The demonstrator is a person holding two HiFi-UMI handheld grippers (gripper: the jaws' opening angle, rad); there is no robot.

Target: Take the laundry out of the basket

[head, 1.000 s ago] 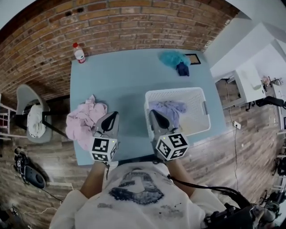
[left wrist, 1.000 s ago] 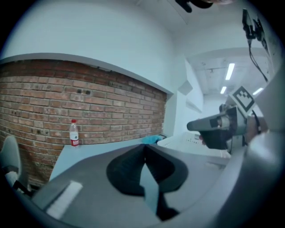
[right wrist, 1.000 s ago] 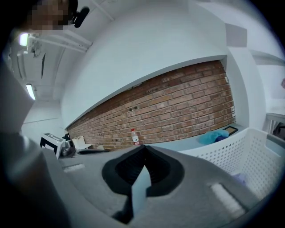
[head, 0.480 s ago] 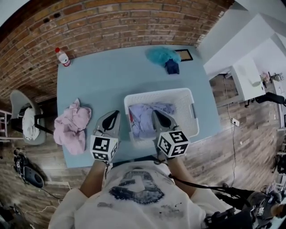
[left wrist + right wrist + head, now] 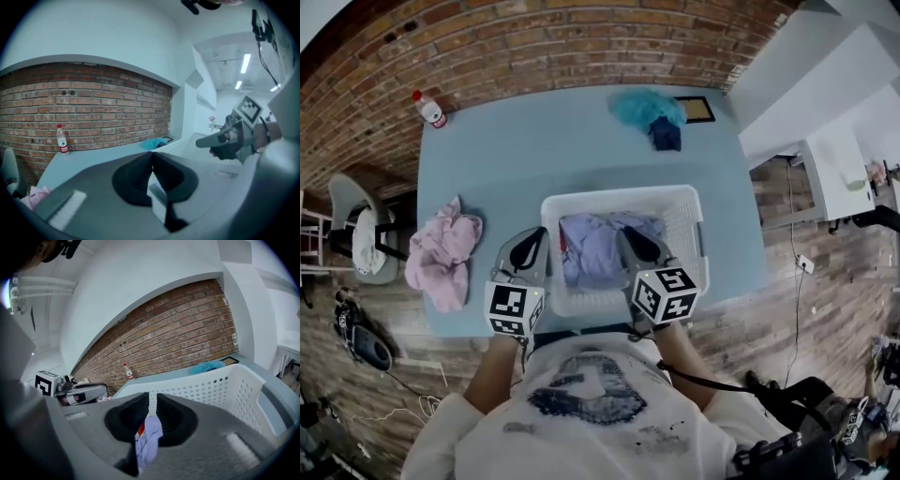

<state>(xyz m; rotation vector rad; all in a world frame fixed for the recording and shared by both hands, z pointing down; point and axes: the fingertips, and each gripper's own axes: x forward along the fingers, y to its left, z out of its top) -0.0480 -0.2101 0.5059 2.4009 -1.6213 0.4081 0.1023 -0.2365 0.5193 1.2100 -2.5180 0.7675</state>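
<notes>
The job looks partly done. A pink pile [image 5: 441, 258] lies out on the desk [image 5: 516, 150], and a blue-green heap [image 5: 642, 108] sits at the far edge, but a purple cloth [image 5: 591, 248] is still inside the white basket [image 5: 619, 192]. The right claw [image 5: 153, 397] hangs just over that cloth; its jaws have just been opening a little, and the cloth shows in the gap between them but does not look pinched. The left claw [image 5: 151, 154] is closed tight with nothing in it, just beside the basket's left wall.

Red-capped bottle [image 5: 430, 110] on the blue table [image 5: 534, 150] — brick wall [image 5: 534, 47] behind, chair [image 5: 345, 197] alongside.
</notes>
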